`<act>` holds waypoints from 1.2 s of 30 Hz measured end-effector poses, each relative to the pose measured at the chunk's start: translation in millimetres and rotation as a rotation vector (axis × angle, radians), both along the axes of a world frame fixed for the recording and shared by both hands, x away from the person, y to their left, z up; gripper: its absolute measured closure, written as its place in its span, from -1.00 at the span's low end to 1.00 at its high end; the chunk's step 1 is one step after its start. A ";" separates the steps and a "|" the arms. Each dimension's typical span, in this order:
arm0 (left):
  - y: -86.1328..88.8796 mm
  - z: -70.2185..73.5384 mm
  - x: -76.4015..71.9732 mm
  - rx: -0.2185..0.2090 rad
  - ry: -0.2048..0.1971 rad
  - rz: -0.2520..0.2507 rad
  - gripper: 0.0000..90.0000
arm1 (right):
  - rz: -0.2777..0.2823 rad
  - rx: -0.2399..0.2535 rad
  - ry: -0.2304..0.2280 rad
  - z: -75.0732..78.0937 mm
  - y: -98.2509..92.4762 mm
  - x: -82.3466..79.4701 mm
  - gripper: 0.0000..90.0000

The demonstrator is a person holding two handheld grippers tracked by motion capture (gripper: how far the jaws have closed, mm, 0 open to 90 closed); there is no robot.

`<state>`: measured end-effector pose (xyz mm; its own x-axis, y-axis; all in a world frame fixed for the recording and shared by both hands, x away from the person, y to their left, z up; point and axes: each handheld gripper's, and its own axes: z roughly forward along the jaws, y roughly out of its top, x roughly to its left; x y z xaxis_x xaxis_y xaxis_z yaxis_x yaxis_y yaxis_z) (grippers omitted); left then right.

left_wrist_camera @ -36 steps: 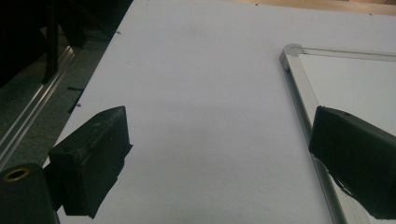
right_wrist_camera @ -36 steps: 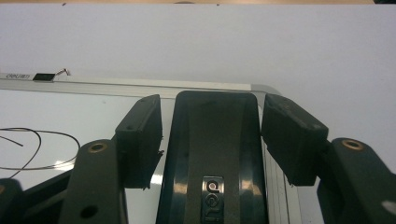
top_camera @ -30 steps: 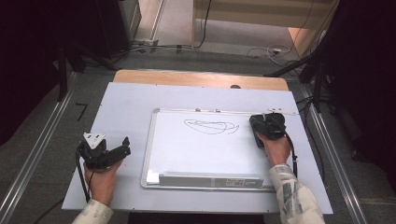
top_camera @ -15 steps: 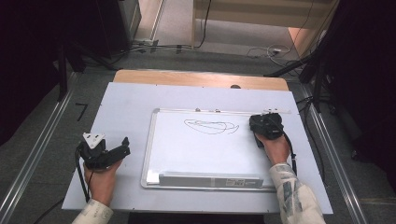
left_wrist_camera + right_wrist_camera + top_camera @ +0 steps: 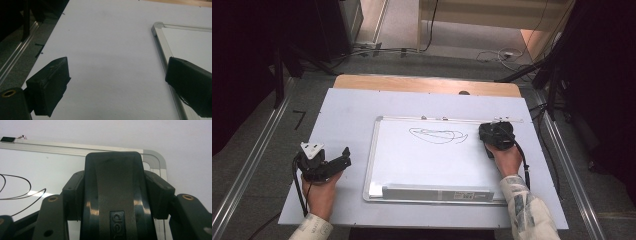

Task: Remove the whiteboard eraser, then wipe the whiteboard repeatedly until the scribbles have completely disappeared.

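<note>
The right gripper (image 5: 493, 134) is clamping a glossy black whiteboard eraser (image 5: 117, 202) at the whiteboard (image 5: 427, 160)'s two o'clock corner, right of looping ink scribbles (image 5: 438, 135). The left gripper (image 5: 343, 157) is resting wide open, empty, at the aluminium-framed board's nine o'clock.

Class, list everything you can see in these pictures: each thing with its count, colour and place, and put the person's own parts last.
Whiteboard: one, white with silver frame, flat on the sheet, centre.
Scribble: one, black, upper part of the whiteboard.
Eraser: one, dark, marked "deli", in the right jaws at the whiteboard's top right corner.
Sheet: one, pale grey, covering the table.
Table: one, wooden edge at the far side.
Left hand-held gripper: black, open, left of the whiteboard.
Right hand-held gripper: black, holding the eraser.
</note>
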<state>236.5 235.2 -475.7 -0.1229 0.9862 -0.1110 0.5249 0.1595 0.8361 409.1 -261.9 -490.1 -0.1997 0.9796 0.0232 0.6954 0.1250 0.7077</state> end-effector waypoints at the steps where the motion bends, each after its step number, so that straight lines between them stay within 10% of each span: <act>1: 0.2 0.1 -0.2 -0.001 0.001 0.001 -0.87 | -0.001 -0.004 -0.002 0.3 0.2 -0.3 -0.15; 36: 2.8 -0.4 -1.6 -0.010 -0.003 0.008 -0.86 | 0.073 0.049 -0.023 21.2 24.3 -14.5 -0.15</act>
